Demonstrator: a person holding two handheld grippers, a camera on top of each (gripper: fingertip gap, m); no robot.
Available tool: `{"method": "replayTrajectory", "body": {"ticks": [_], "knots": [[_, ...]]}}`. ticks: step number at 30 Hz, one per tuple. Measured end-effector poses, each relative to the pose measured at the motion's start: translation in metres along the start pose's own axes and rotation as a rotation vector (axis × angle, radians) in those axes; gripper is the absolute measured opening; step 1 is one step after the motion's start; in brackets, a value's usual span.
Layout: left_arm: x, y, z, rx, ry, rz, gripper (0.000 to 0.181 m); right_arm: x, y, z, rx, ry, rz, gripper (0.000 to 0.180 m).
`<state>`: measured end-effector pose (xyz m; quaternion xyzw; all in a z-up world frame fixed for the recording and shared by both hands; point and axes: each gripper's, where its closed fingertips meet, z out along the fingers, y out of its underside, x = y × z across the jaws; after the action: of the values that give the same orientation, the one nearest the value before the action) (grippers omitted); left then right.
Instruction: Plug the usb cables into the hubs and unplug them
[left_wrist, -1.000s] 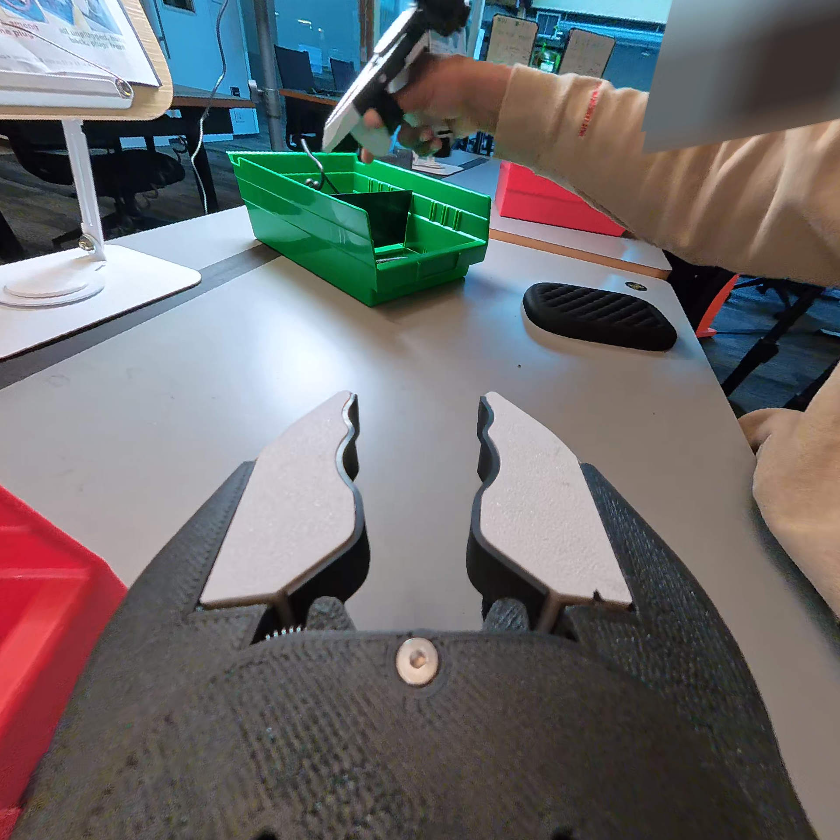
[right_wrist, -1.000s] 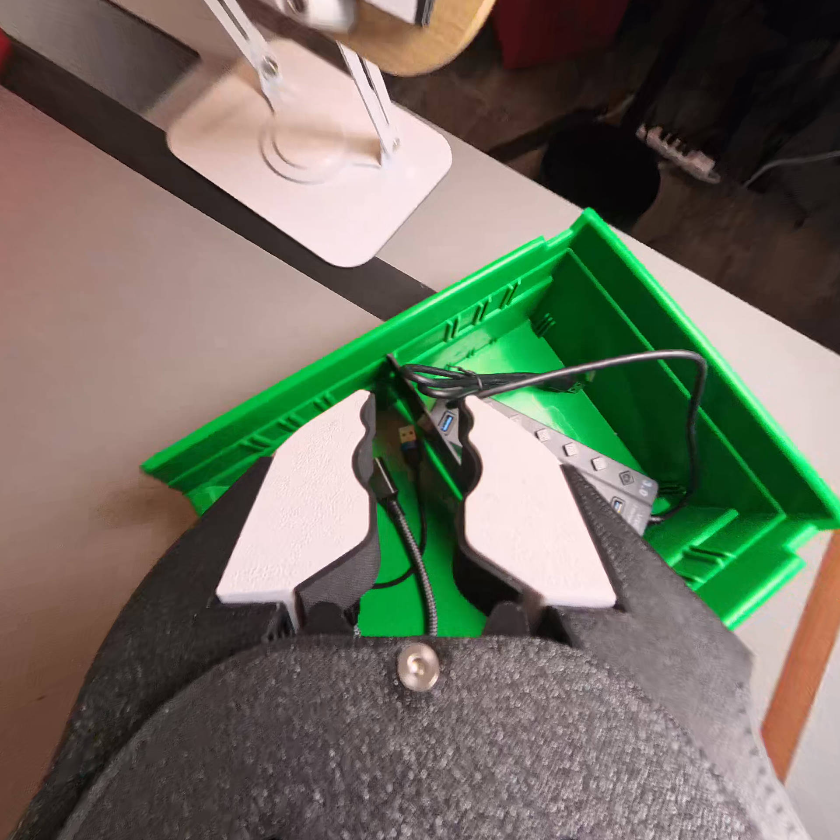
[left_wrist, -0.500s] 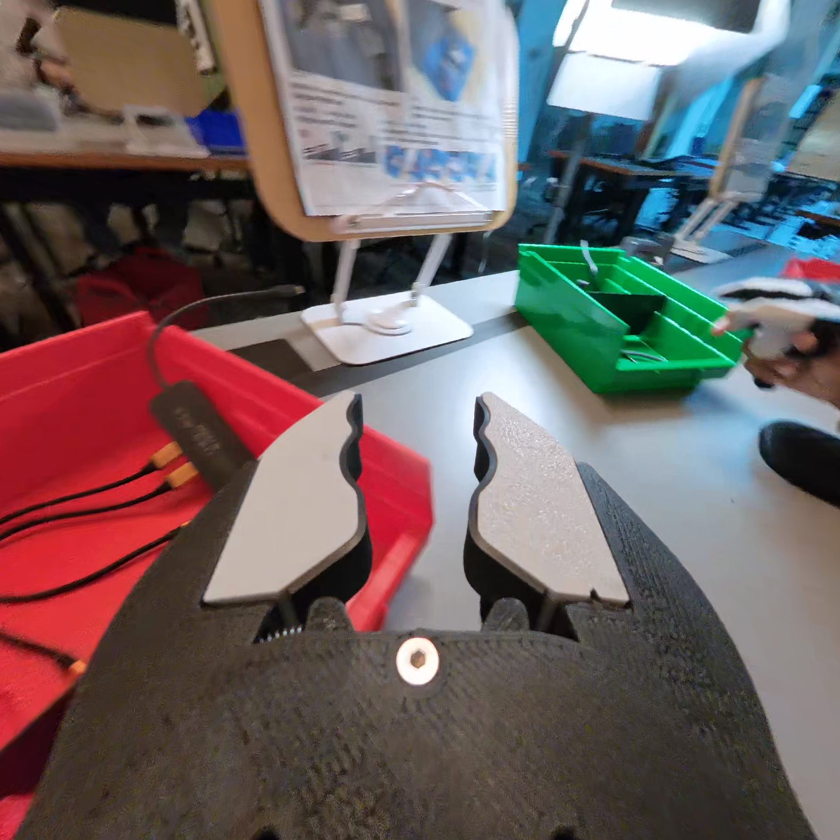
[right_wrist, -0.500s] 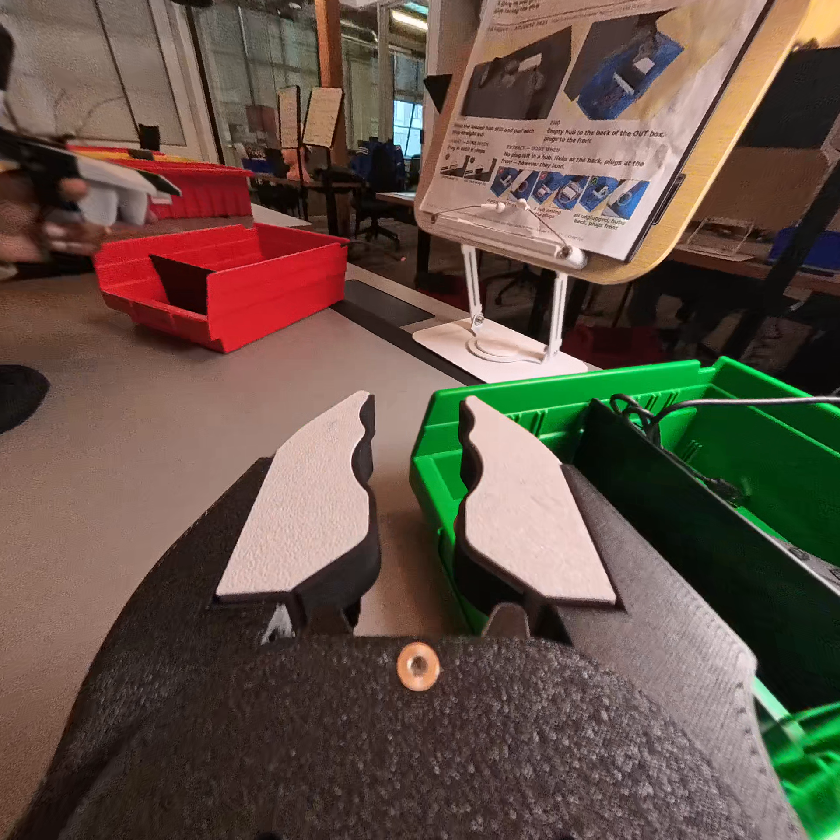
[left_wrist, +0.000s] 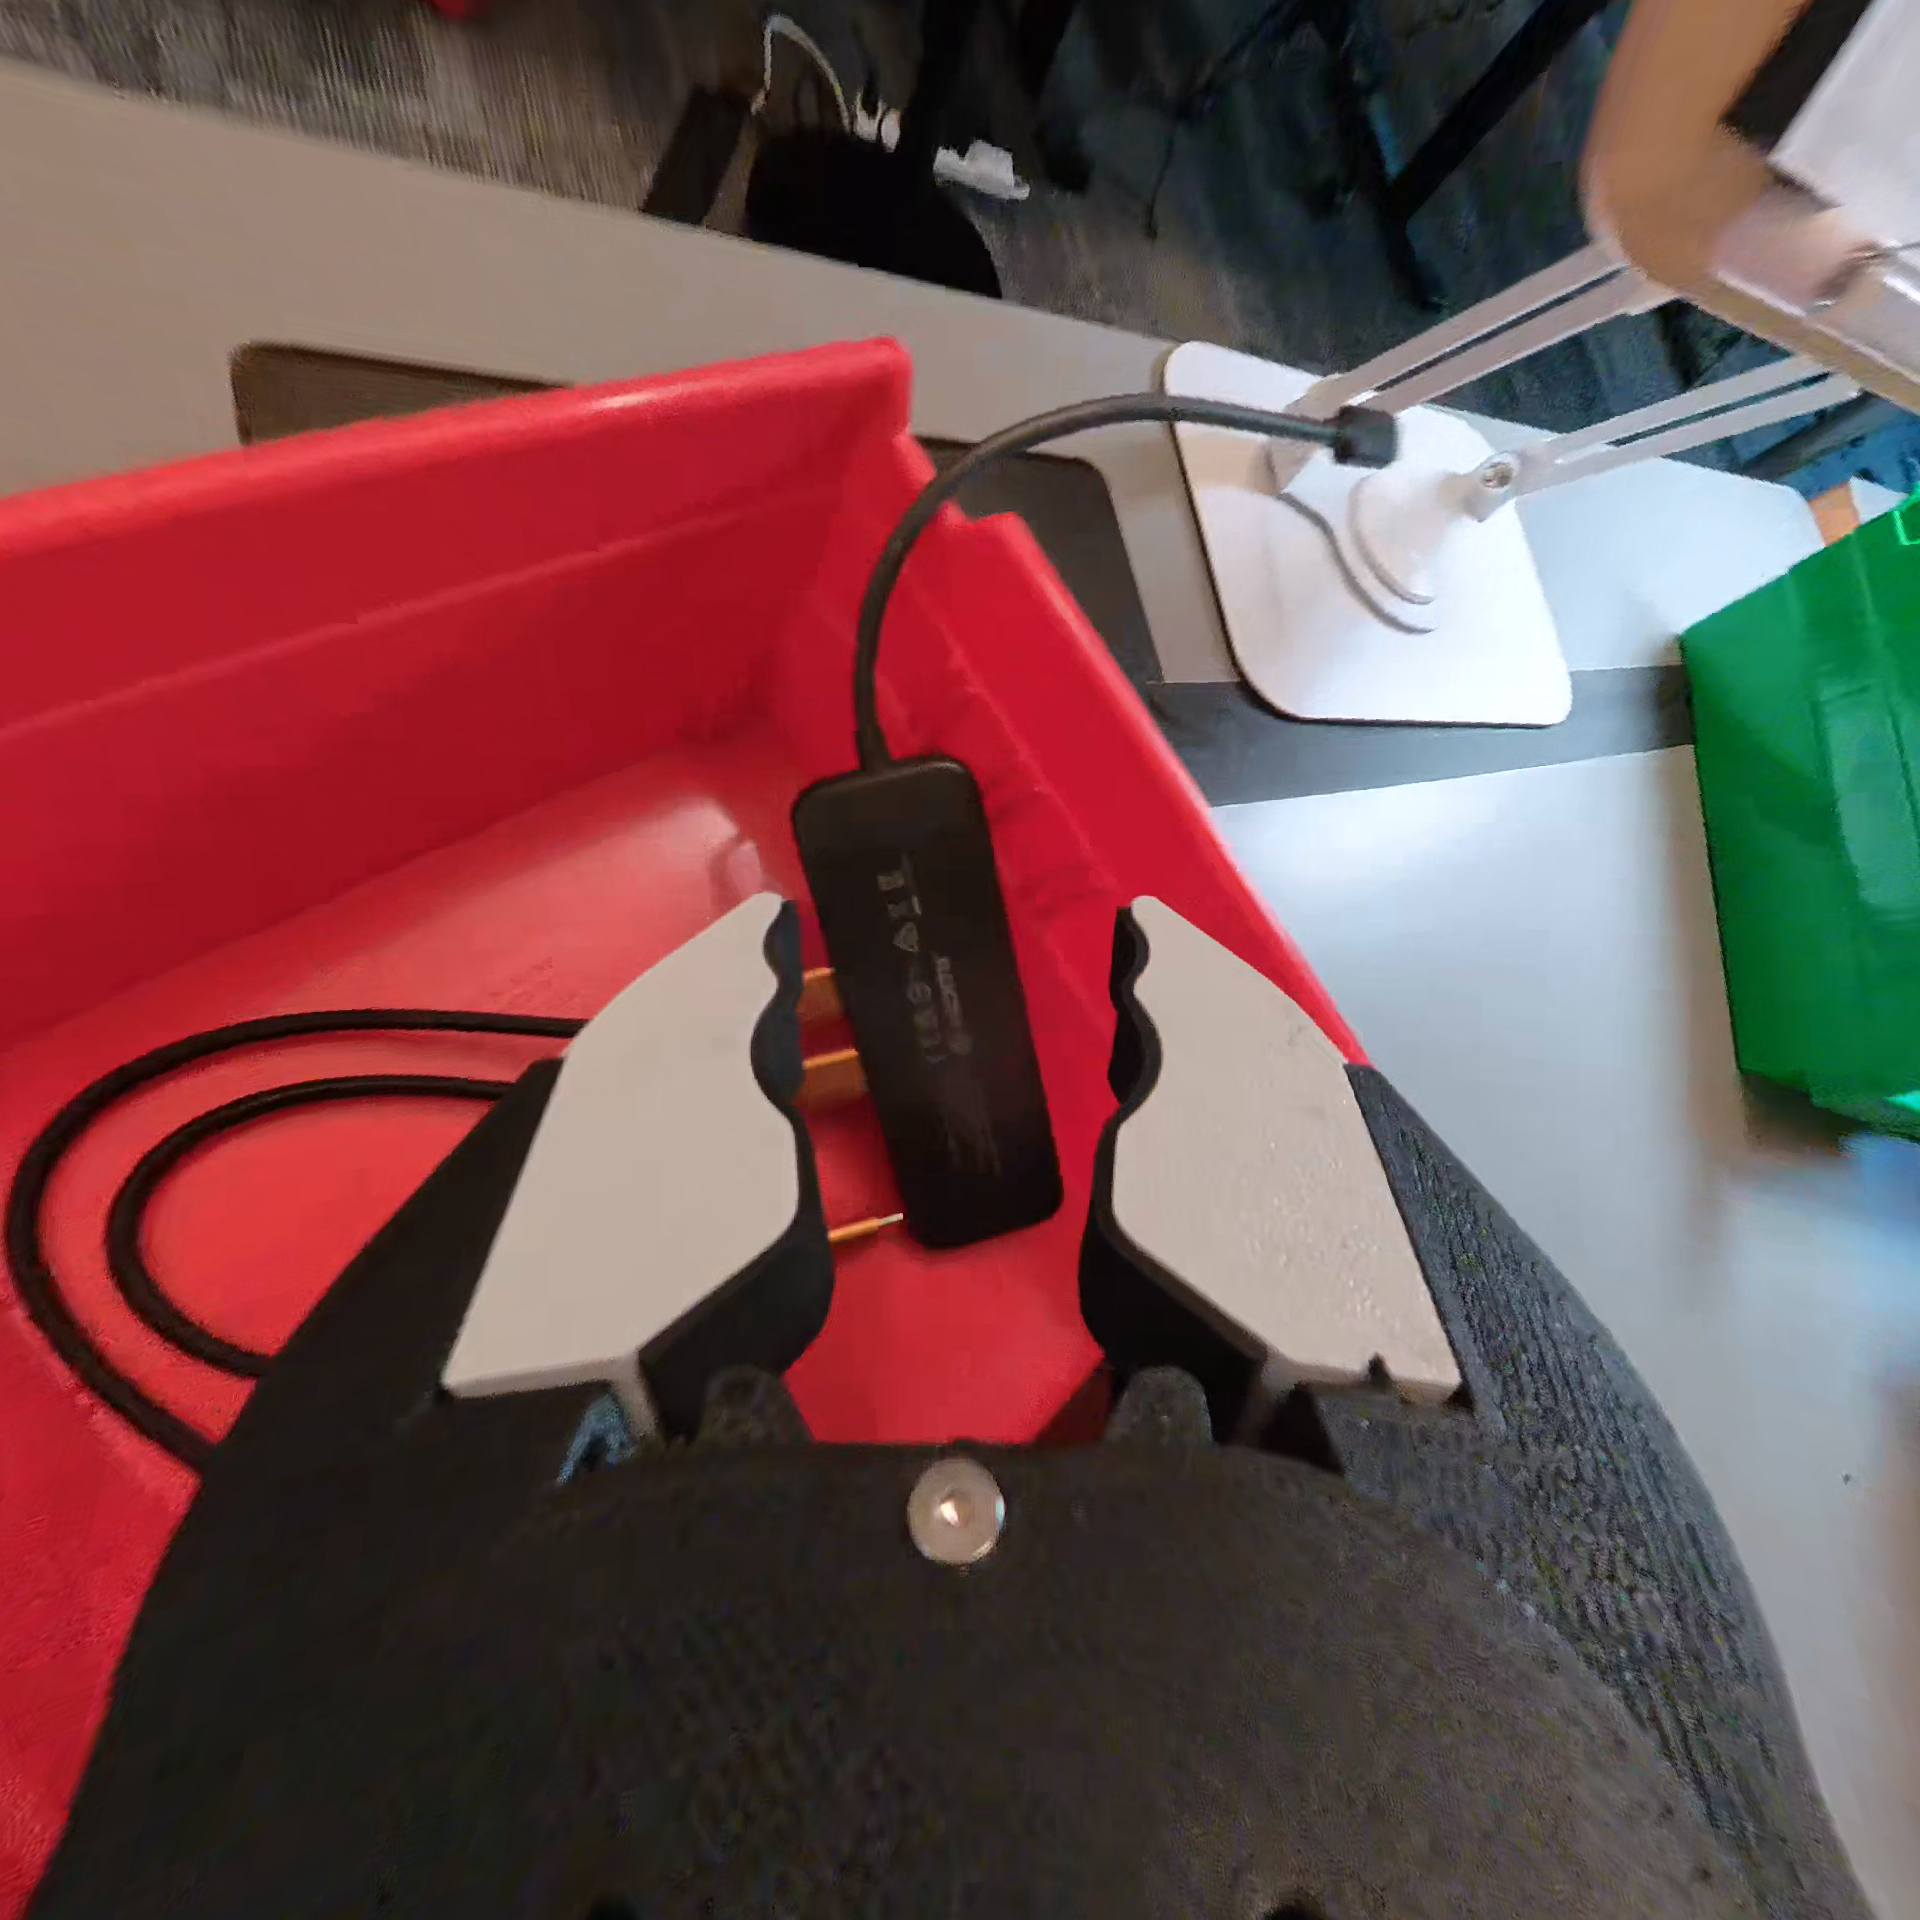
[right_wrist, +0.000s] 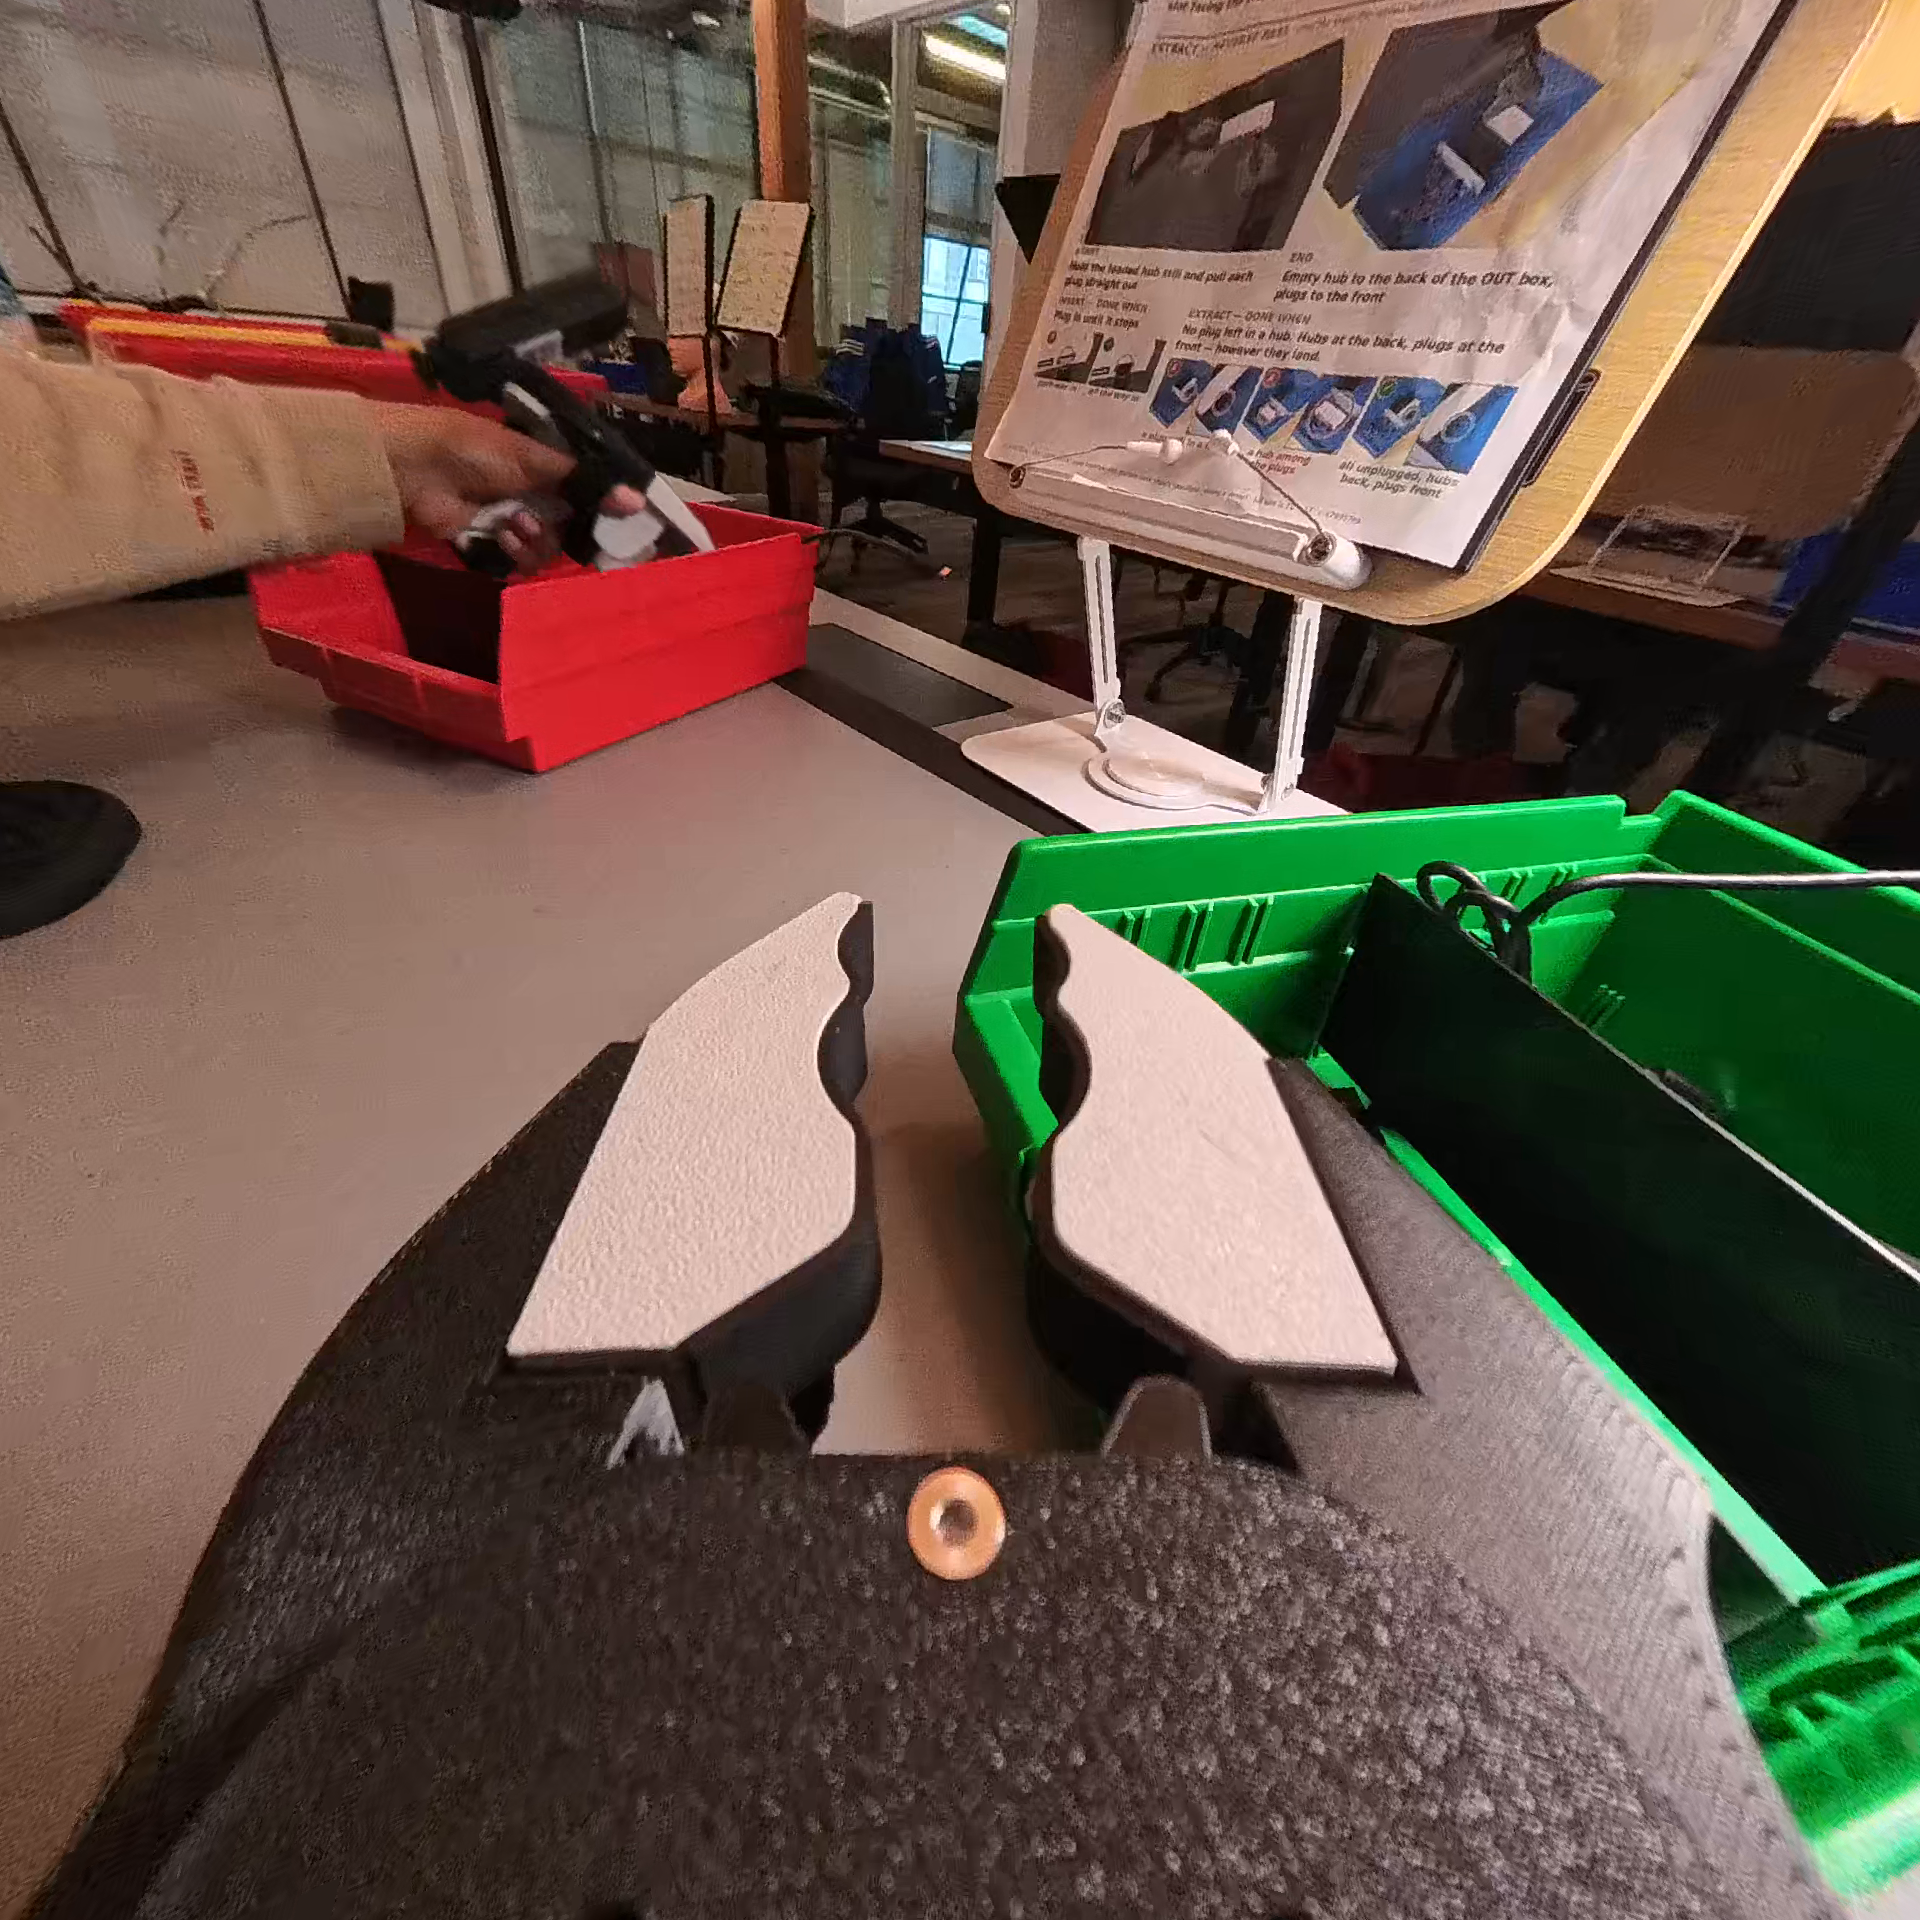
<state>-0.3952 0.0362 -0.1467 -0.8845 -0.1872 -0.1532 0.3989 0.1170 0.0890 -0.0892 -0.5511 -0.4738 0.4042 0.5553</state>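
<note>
In the left wrist view a black USB hub lies in a red bin, its own cable arching over the bin's wall. Two orange plugs sit in its left side, and black cables loop across the bin floor. A thin orange connector lies loose by the hub's near end. My left gripper is open, its fingers on either side of the hub, above it. My right gripper is open and empty over the table beside a green bin that holds a cable.
A white stand with a wooden board and instruction sheet stands behind the bins. In the right wrist view the left gripper, held by a hand, reaches into the red bin. A black pad lies at the table's left.
My left gripper has swung from the table's middle to the red bin and tipped down over the hub. My right gripper has drawn back out of the green bin and levelled beside it.
</note>
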Motion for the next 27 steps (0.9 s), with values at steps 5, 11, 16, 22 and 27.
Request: {"method": "replayTrajectory", "body": {"ticks": [5,11,16,22,27], "knots": [[-0.015,0.009,0.024,-0.075,-0.009,-0.021,0.061,-0.004,0.005,0.002,-0.018,-0.026,0.011,0.028],[-0.009,0.026,0.037,-0.191,0.111,-0.052,0.054,-0.007,0.009,0.004,-0.035,-0.044,0.024,0.028],[-0.007,0.025,0.032,-0.170,0.095,0.020,0.046,-0.007,0.012,0.005,-0.050,-0.045,0.024,0.027],[0.014,-0.003,-0.009,-0.042,0.026,0.211,0.045,-0.010,0.010,0.007,-0.043,-0.052,0.024,0.026],[0.080,-0.034,-0.073,0.137,0.116,0.389,0.044,-0.021,-0.006,0.014,-0.019,-0.066,0.010,0.026]]}}
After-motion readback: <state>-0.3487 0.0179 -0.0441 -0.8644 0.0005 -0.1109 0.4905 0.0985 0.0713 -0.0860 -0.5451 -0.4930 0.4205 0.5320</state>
